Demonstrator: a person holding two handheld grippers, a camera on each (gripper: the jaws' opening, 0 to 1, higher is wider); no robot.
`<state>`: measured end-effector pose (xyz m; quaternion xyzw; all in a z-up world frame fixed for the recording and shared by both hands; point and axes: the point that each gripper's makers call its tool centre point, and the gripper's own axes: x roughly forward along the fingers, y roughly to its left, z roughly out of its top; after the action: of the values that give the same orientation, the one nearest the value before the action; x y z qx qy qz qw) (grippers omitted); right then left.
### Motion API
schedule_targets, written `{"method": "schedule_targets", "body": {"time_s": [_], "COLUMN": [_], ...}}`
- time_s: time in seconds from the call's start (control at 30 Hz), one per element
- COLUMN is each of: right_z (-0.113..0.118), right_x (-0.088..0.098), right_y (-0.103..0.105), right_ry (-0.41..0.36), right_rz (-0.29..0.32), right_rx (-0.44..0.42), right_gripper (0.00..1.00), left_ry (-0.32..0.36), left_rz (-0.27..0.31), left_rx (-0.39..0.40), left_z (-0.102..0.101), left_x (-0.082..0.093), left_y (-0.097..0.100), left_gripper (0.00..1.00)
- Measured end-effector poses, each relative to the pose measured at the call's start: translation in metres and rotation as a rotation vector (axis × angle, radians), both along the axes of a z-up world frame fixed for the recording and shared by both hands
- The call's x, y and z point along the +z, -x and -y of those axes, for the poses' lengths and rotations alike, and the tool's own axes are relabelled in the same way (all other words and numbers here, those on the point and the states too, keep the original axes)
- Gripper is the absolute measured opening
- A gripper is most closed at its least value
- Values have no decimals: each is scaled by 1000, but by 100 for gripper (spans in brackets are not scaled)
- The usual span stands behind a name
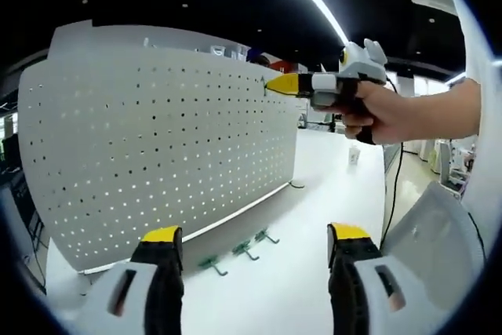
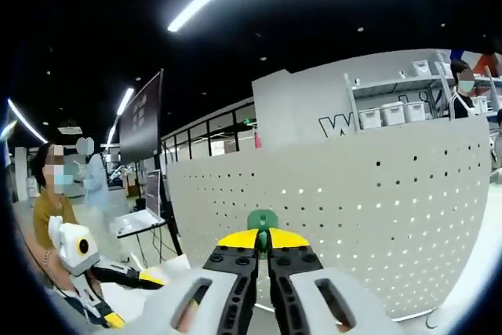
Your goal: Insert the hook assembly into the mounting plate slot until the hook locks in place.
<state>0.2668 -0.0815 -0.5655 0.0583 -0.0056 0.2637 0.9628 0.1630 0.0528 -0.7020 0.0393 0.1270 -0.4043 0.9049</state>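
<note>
I see my right gripper [image 2: 263,250] with its fingers pinching a green hook [image 2: 261,221], held up at the face of the white pegboard [image 2: 376,217]. Little of the hook's long axis shows; it appears to run forward along the fingers, toward the board. In the left gripper view, the right gripper [image 1: 276,84] meets the pegboard [image 1: 157,147] near its upper edge, gripped by a hand [image 1: 384,111]. My left gripper [image 1: 255,241] has its fingers spread, nothing between them. Three more green hooks [image 1: 239,255] lie on the desk [image 1: 314,194] at the board's foot.
</note>
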Motion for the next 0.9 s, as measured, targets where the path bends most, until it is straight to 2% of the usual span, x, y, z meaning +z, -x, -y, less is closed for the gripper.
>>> {"method": "schedule_targets", "body": {"time_s": [0.43, 0.9], "right_z": [6, -21], "right_x": [36, 33], "right_y": [-38, -55], "right_ry": [42, 63], "right_rz": [42, 60], "right_rx": [-67, -95], "right_gripper": [1, 1], "left_ry": [-10, -28], "left_rz": [-17, -37], "left_rx": [-1, -6], "left_z": [-9, -14], "left_x": [-4, -14], "left_y": [5, 12], "left_gripper": [76, 74]}}
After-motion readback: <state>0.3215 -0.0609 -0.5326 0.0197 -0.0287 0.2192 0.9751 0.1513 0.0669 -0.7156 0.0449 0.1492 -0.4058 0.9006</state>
